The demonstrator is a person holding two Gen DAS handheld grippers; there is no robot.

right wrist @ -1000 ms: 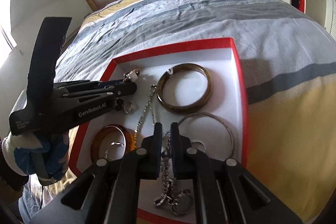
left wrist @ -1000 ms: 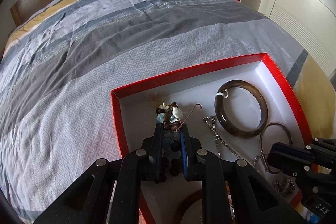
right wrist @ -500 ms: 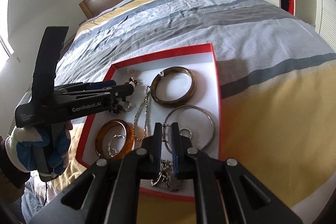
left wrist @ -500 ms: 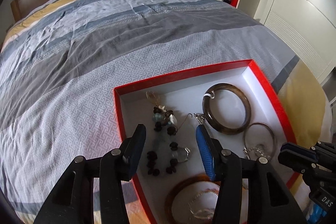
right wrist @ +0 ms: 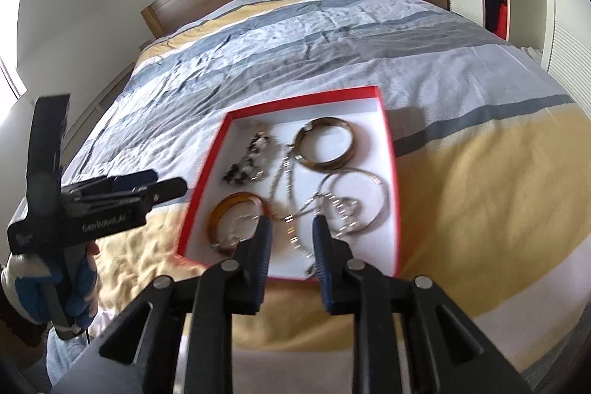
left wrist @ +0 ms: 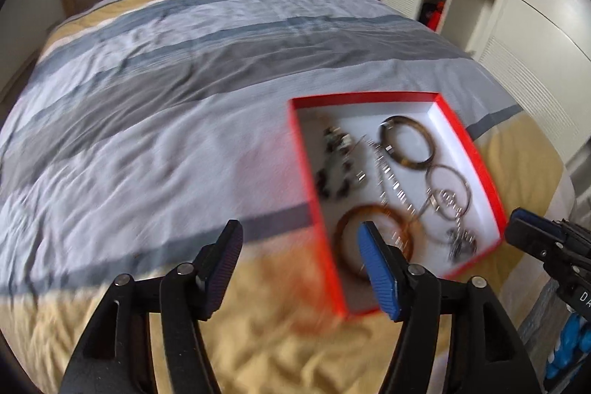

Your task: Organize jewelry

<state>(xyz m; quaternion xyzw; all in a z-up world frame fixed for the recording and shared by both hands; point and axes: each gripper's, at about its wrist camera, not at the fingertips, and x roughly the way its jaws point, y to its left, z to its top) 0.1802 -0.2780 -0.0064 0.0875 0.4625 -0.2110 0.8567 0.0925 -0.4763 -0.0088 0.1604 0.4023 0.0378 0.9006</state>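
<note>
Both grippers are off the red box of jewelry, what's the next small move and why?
Probably draw both back clear of the red box. The left gripper and right gripper are opening with nothing between them, and every piece in view, beaded bracelet included, lies inside the box.

red box (right wrist: 388, 150) | bangles (right wrist: 325, 143), chains (right wrist: 291, 194), beads (right wrist: 251, 161) lying inside

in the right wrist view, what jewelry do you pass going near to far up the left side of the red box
translucent amber bangle → dark beaded bracelet with pale beads → far wall of the red-rimmed white box. The silver chain is left out, since it runs lengthwise past both.
</note>
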